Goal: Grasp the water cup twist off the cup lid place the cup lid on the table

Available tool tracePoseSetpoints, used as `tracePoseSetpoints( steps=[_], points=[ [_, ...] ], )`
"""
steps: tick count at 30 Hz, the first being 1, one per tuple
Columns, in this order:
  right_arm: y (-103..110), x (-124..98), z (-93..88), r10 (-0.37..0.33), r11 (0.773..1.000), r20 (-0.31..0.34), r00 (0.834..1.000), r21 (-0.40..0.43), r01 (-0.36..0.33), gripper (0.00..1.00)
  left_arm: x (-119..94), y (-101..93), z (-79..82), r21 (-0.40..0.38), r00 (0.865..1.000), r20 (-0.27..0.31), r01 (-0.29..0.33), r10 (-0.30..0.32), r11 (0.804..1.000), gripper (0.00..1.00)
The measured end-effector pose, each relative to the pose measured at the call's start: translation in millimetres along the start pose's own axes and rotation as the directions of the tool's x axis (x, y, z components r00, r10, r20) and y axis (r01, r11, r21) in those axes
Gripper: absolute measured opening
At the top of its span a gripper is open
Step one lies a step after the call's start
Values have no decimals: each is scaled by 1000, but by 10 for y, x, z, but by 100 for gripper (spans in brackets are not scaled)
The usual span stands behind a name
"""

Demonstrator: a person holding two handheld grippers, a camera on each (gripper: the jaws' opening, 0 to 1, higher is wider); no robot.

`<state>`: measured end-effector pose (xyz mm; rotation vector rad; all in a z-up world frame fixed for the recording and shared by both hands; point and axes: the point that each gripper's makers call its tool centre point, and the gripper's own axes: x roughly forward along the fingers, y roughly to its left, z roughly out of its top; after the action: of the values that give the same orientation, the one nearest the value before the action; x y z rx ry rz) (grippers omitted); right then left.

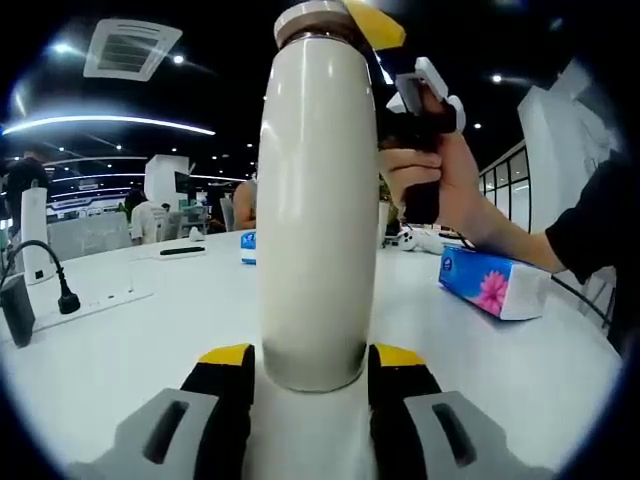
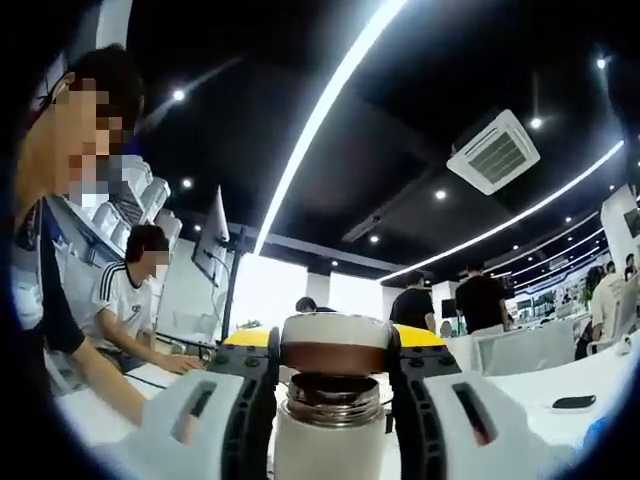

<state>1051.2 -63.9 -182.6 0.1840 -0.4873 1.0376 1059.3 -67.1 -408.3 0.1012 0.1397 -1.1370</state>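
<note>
Left gripper [image 1: 308,372] is clamping the water cup [image 1: 318,210] low on its body — the 2 yellow-tipped jaws are pressing against either side of the cream cylinder, just above its base. The cup is standing upright on the white table [image 1: 120,350], rising to the top of the left gripper view.

Right gripper [image 2: 333,352] is closing on the cup lid [image 2: 334,356] — its 2 jaws are touching the lid's sides, a cream cap with a brown band. In the right gripper view the lid is sitting just clear of the cup's threaded metal neck [image 2: 333,396], with a thin dark gap showing between them, so it is looking unscrewed and lifted, not seated.

In the left gripper view a person's hand [image 1: 432,180] is holding the right gripper's handle up by the cup's top. A blue tissue pack [image 1: 492,283] with a pink flower is lying on the table to the right, well apart from the cup. A black cable [image 1: 50,270] is lying at the far left.
</note>
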Motion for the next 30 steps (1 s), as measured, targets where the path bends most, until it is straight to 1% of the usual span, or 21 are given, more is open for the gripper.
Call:
tracePoseSetpoints(
  steps=[11,21,24,30],
  points=[
    [-84,-21,74,-15,1000,27,1000,18,14,46,-3,3,-2,0,1000,0,0,0,1000,47],
    [-67,-21,117,-8,1000,41,999,24,7,45,-2,11,0,0,1000,0,0,0,1000,46],
    [-55,-20,125,-8,1000,40,999,11,8,45,-1,12,-1,0,1000,0,0,0,1000,46],
    [-50,-46,150,-21,1000,39,999,17,20,45,-2,12,-3,-1,1000,0,1,-1,1000,46]
  ],
)
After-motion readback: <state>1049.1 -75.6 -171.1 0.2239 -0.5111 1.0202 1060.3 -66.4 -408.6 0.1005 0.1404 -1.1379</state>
